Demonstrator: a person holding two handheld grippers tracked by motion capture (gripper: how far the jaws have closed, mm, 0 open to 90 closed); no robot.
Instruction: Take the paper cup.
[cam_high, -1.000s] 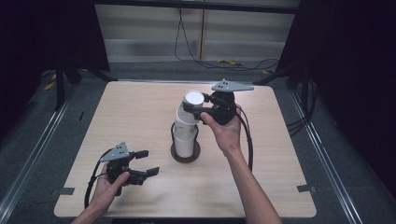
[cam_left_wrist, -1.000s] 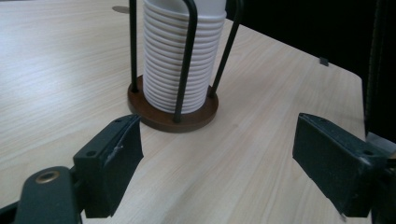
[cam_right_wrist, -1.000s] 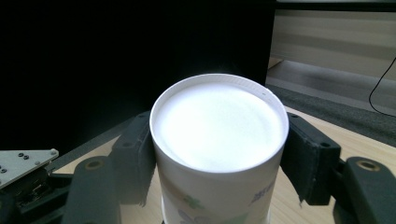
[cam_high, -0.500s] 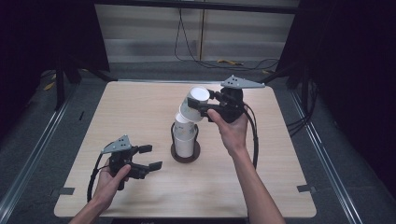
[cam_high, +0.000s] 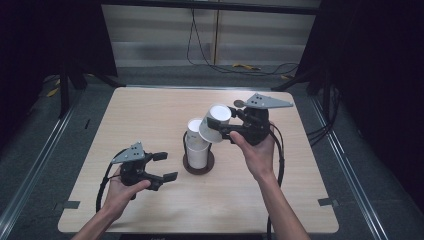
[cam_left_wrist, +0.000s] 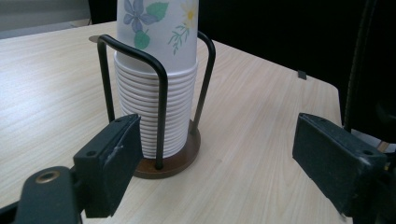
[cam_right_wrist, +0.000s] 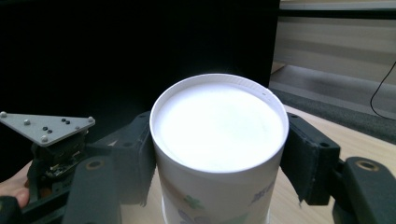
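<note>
- Right gripper (cam_high: 220, 131): its jaws are clamping a single paper cup (cam_high: 215, 123), which is tilting bottom-up, above and just right of the cup stack (cam_high: 196, 146).
- Stack: it is standing upright in a wire holder (cam_left_wrist: 161, 100) at the table's (cam_high: 150, 107) centre.
- Left gripper (cam_high: 162, 166): its jaws are gaping empty, level with the holder's base and just to its left, nearer to it than the right.
- Markings: floral prints are showing; no writing is legible.

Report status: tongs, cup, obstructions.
Right tongs shut on paper cup, tilted above the stack. Left tongs open beside the holder. Nothing in the way.
</note>
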